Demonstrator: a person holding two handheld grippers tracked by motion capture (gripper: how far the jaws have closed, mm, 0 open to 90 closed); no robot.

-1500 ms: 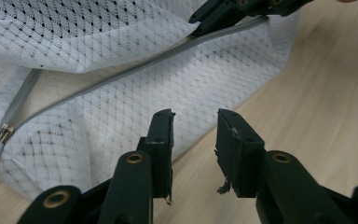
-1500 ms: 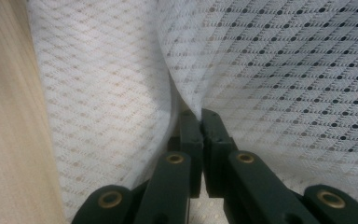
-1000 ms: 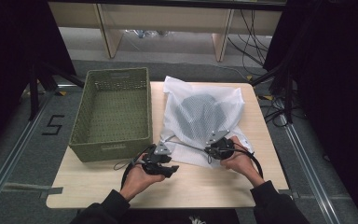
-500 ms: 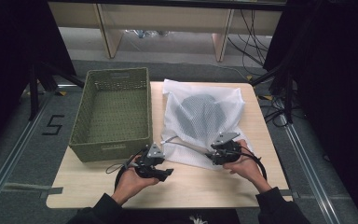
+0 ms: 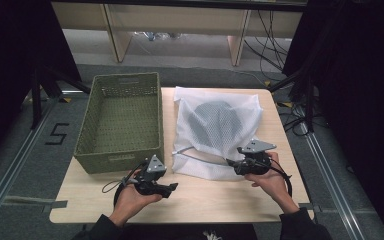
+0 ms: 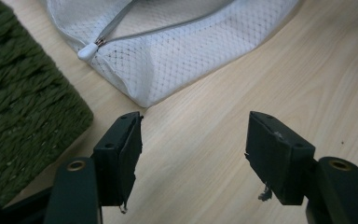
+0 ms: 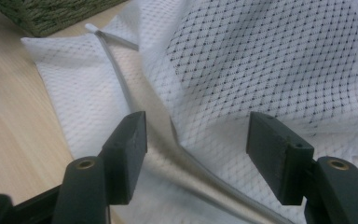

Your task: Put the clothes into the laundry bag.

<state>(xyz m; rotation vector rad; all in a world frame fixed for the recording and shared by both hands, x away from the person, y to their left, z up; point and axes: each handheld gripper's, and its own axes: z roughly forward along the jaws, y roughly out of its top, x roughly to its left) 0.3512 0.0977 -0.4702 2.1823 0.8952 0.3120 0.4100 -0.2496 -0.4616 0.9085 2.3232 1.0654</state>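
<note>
Mesh laundry bag (image 5: 216, 131) lies flat on the desk's (image 5: 220, 200) right half, beside a green basket (image 5: 120, 122); soft, light, floppy, best taken at the zipper (image 6: 165, 29) hem. Both claws, left (image 5: 172, 187) and right (image 5: 231, 162), have just been opening, nothing pinched. Dark contents (image 5: 215, 112) inside unidentifiable.

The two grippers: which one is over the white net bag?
The right gripper is: its open jaws hang over the white mesh bag by the zip. The left gripper is over bare table.
</note>
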